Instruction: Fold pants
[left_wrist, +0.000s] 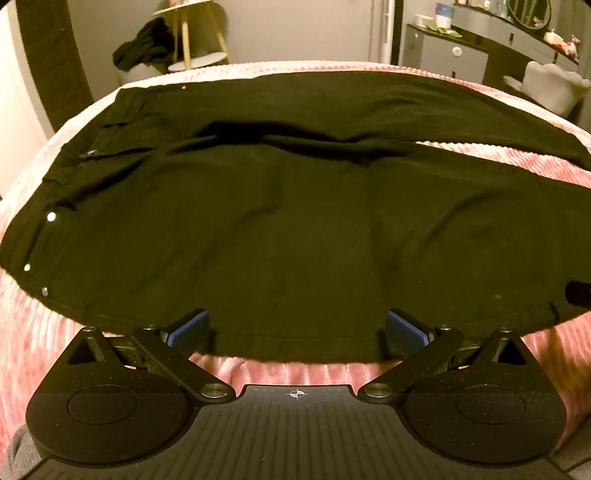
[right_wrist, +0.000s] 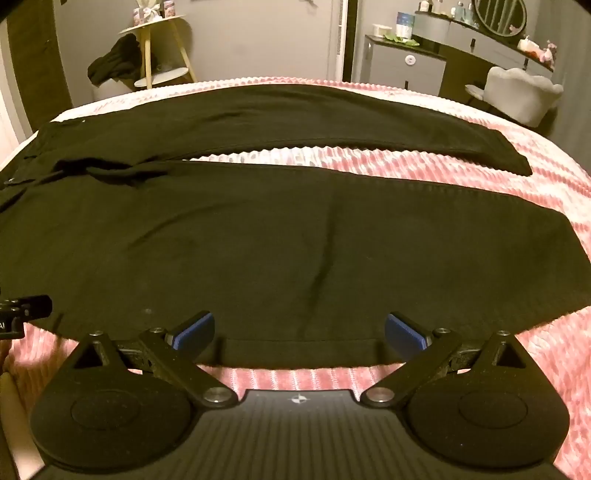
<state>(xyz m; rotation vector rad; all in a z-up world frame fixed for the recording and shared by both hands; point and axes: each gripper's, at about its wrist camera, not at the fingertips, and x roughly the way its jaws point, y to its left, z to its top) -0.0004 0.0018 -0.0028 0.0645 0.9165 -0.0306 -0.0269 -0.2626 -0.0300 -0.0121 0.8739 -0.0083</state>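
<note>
pants (left_wrist: 295, 229) lie flat just ahead of both spread claws, left claw (left_wrist: 297, 328) and right claw (right_wrist: 299, 330).

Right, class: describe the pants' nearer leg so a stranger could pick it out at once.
Start at the pink ribbed bedspread covering the bed. Black pants lie spread flat across it, waistband on the left. The nearer leg is the wide one along the bed's near edge; a strip of pink separates it from the far leg.

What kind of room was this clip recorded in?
Most likely a bedroom: black pants lie spread on a bed with a pink blanket, and a grey dresser with a mirror stands behind.
</note>
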